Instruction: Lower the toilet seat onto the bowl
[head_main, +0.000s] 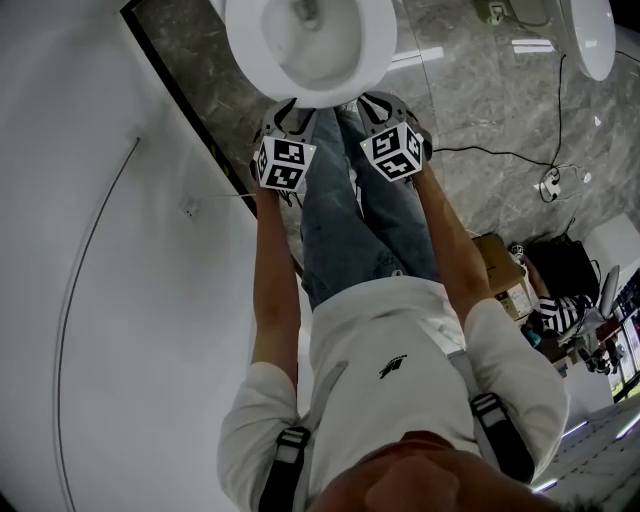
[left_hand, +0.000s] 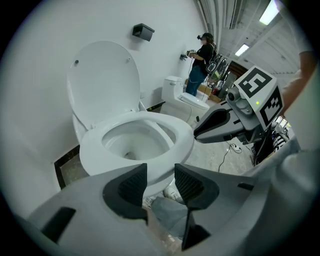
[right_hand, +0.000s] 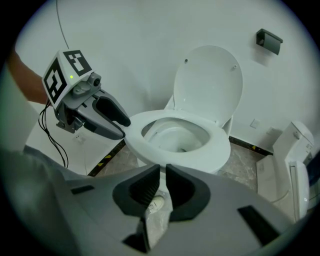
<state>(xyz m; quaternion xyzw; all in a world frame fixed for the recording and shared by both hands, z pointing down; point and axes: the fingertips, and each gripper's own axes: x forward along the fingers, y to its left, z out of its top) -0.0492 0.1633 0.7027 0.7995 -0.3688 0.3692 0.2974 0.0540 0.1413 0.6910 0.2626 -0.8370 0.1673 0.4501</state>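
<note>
Toilet bowl (head_main: 375, 45) cut off by top edge; second toilet (right_hand: 292, 150) cut off right.

You're in a white short-sleeved T-shirt (head_main: 400, 330) with a small black logo (head_main: 393, 367) on the chest, and faded blue jeans (head_main: 350, 220) below. Dark straps (head_main: 283, 480) with grey buckles run over both shoulders. Your left tongs (left_hand: 160, 184) and right tongs (right_hand: 163, 186) are grey-bodied with black ribbed pads (left_hand: 131, 185). Each carries a white cube (head_main: 283, 165) printed with black square markers, with a small green light by it.
</note>
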